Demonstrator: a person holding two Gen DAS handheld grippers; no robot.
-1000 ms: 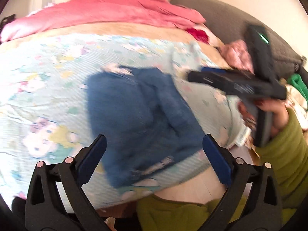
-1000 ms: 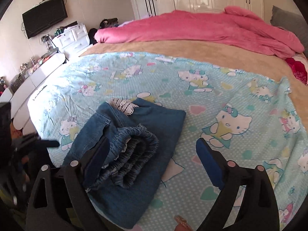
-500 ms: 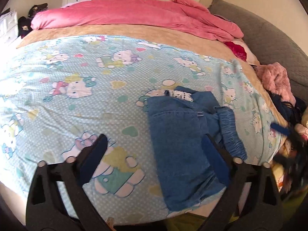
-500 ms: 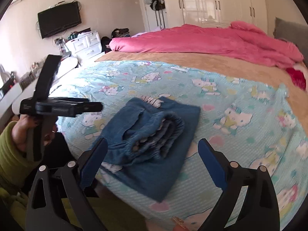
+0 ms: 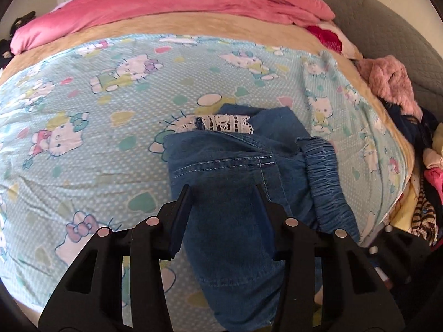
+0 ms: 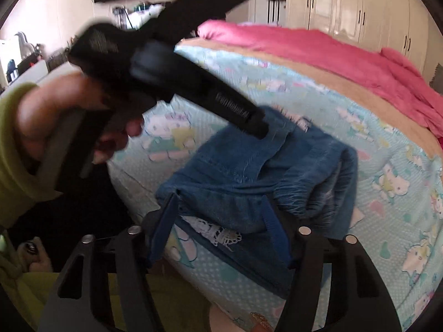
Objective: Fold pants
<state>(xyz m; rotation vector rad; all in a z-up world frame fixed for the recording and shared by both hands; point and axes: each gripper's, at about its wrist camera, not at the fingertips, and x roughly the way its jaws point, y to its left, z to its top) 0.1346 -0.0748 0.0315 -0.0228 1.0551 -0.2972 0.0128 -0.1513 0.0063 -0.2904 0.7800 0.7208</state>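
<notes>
Folded denim pants lie at the near edge of a bed; the left hand-held gripper and right hand-held gripper hover over them, fingers apart.

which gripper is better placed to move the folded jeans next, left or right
Probably the left gripper: it sits centred over the folded jeans. The right gripper only reaches their near edge.

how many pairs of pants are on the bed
1: blue denim pants, folded, lying near the bed's front edge. The clothes pile beside it may hide more.
</notes>
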